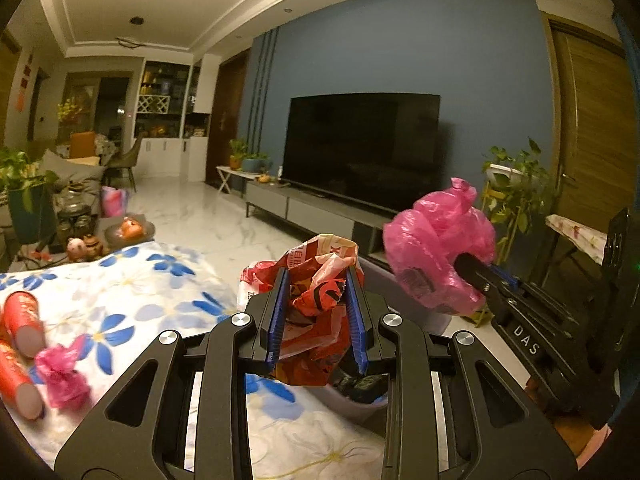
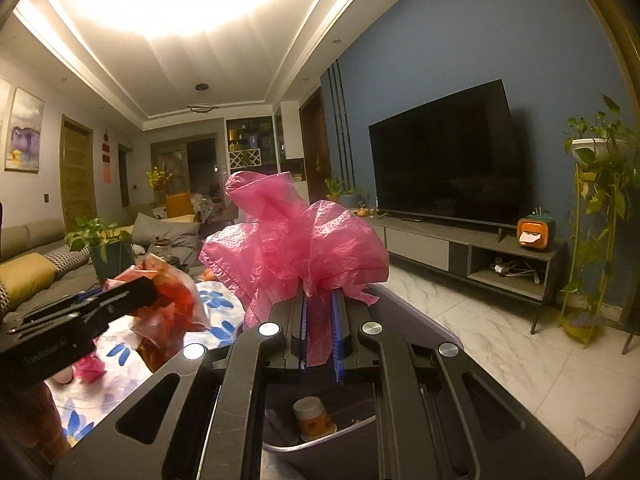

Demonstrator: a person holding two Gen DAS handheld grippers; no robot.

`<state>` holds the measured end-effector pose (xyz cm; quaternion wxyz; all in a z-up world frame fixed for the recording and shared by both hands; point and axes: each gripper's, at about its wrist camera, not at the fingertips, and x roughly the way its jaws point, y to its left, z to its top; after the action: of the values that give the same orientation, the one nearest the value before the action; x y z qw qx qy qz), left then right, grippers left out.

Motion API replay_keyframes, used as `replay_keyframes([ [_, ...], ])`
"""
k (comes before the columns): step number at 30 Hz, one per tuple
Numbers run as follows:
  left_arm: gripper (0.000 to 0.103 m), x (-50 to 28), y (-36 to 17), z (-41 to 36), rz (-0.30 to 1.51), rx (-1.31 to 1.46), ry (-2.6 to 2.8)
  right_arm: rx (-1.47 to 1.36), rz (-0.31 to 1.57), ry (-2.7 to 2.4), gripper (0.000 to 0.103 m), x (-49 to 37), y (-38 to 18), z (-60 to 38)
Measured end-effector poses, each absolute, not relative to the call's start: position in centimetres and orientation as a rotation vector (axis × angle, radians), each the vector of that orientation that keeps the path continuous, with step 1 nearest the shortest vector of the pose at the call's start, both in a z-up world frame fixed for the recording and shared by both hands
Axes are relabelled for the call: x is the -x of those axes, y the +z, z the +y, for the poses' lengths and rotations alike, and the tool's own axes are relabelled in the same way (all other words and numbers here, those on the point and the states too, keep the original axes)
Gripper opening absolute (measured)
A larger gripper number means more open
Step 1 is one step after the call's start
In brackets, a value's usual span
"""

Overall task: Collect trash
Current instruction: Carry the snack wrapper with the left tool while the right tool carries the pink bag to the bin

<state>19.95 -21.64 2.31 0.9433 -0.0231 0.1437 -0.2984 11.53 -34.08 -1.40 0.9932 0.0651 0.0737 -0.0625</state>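
My left gripper (image 1: pixel 318 280) is shut on a crumpled red printed plastic bag (image 1: pixel 320 312), held above the edge of a grey trash bin (image 1: pixel 352 404). My right gripper (image 2: pixel 318 296) is shut on a crumpled pink plastic bag (image 2: pixel 292 236) that bulges above its blue pads. In the left wrist view the pink bag (image 1: pixel 436 248) hangs to the right of the red one. Beneath the right gripper the bin (image 2: pixel 424 320) holds a paper cup (image 2: pixel 312 418). On the floral tablecloth (image 1: pixel 140 292) lie two red paper cups (image 1: pixel 22 324) and a small pink bag scrap (image 1: pixel 62 372).
A TV (image 2: pixel 444 156) on a low grey cabinet (image 2: pixel 472 248) stands against the blue wall. Potted plants (image 2: pixel 600 200) rise at the right. A sofa (image 2: pixel 32 264) and a side table with jars and figurines (image 1: pixel 80 236) sit to the left. The floor is white marble.
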Motion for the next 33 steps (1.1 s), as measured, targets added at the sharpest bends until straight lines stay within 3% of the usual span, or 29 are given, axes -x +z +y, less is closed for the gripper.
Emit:
replay_keyframes([
  [26, 0.028, -24.4, -0.8, -26.2, 0.336, 0.04, -0.67, -0.123, 0.175, -0.161, 0.011, -13.7, -1.1, -33.3],
  [33, 0.028, -25.0, -1.7, -27.1, 0.36, 0.036, -0.678, -0.126, 0.179, -0.154, 0.02, -14.2, -0.9, -33.6],
])
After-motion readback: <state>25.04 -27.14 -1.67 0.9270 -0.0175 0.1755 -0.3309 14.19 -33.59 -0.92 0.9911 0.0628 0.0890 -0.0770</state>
